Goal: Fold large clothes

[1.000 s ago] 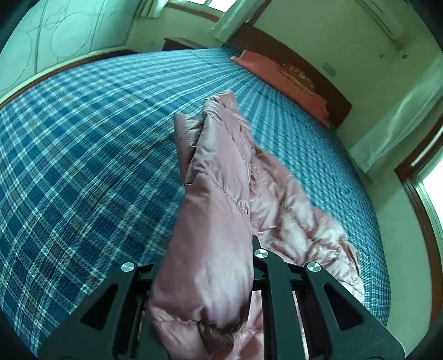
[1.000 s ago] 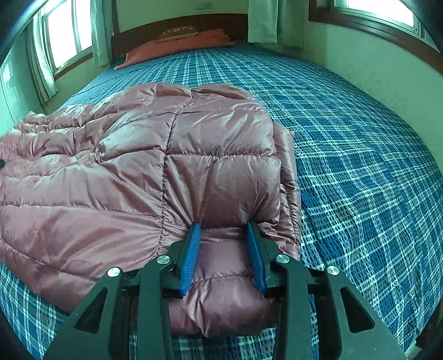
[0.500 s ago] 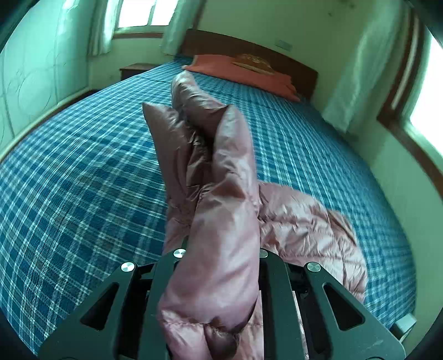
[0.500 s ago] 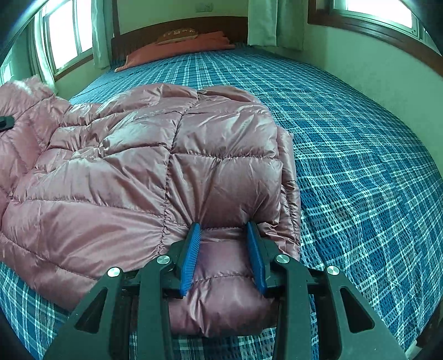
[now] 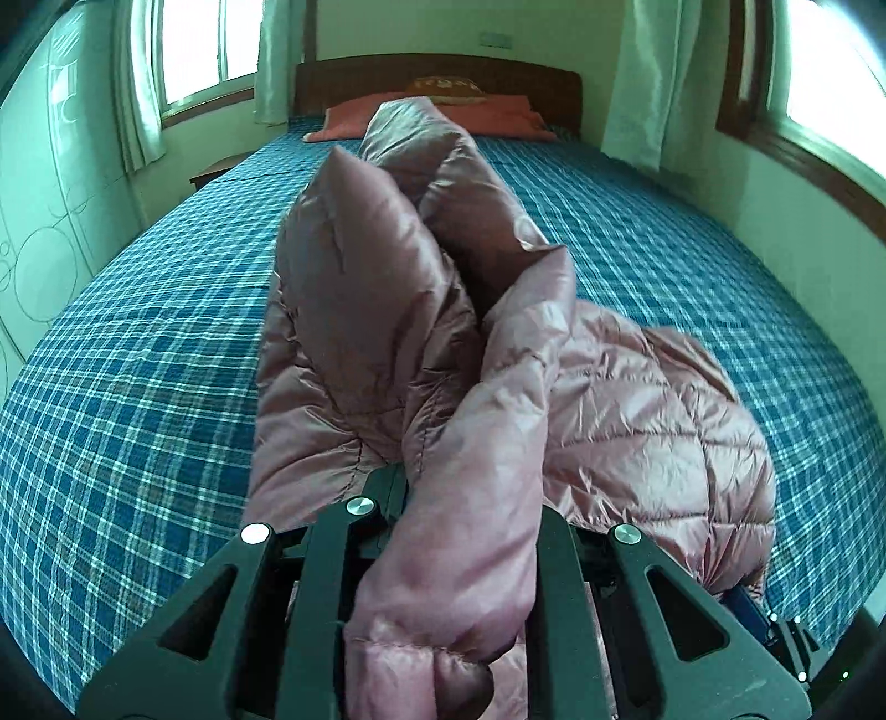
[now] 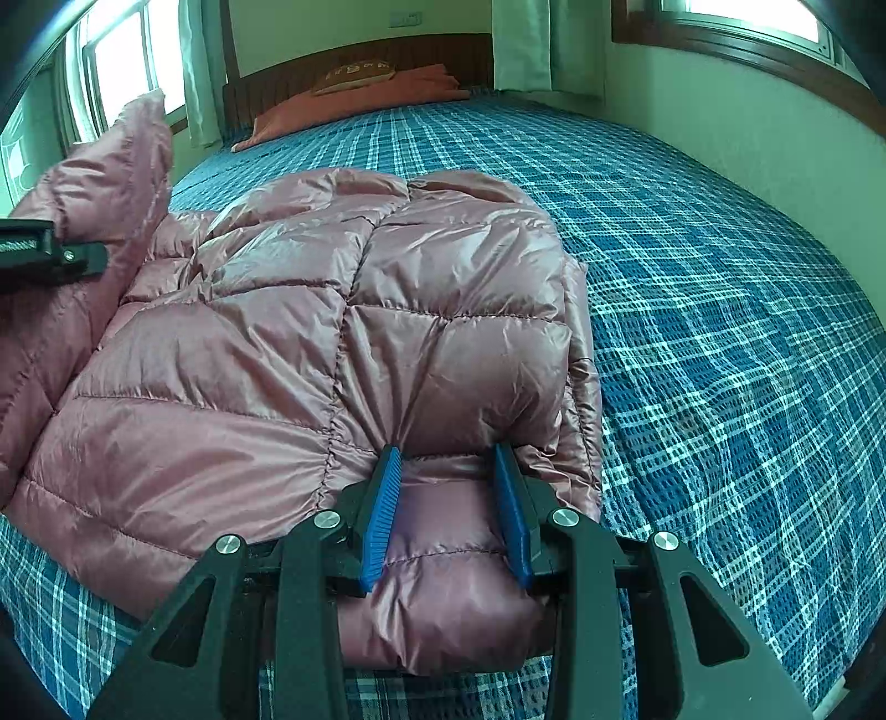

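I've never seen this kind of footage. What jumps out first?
A shiny pink puffer jacket sprawls across the blue plaid bed. The right gripper pinches its near hem, while the left gripper holds a bunched-up part raised above the bed. An orange pillow lies by the headboard.

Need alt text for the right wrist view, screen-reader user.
The right gripper, blue pads closed on the near edge of a pink quilted down jacket, holds it on a bed with a blue plaid cover. At far left the left gripper holds another part of the jacket raised. An orange pillow lies by the wooden headboard.
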{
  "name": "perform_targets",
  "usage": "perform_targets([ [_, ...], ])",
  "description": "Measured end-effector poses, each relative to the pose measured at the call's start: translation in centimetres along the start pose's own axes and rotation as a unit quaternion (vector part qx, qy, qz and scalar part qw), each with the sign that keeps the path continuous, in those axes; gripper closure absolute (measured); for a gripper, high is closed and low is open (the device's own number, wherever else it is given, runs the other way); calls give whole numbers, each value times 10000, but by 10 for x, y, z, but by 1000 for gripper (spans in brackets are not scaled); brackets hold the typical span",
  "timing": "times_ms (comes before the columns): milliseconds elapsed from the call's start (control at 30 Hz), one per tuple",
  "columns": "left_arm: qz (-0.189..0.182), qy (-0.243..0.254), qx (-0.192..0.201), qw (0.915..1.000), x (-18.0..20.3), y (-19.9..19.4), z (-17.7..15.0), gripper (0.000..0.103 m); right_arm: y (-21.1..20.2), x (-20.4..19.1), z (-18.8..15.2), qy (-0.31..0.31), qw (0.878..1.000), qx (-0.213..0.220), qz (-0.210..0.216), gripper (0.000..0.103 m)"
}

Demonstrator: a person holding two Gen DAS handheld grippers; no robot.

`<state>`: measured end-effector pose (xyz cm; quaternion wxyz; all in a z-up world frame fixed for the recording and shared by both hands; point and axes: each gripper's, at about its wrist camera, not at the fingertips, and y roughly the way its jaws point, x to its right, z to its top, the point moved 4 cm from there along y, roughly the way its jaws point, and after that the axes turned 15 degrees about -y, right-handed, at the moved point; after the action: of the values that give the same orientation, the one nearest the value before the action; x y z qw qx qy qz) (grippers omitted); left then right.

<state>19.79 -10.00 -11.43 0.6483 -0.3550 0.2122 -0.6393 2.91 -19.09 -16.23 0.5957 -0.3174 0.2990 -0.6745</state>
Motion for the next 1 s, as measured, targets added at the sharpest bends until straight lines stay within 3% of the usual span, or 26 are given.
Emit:
perform_targets([
  [467,294,720,56,9970,32,23,-33,89,1,-10,3,-281,9991,-80,-317,68],
  [1000,406,1077,343,9928,39,33,-51,89,1,-19,3,-447,9974,-98,-563,68],
])
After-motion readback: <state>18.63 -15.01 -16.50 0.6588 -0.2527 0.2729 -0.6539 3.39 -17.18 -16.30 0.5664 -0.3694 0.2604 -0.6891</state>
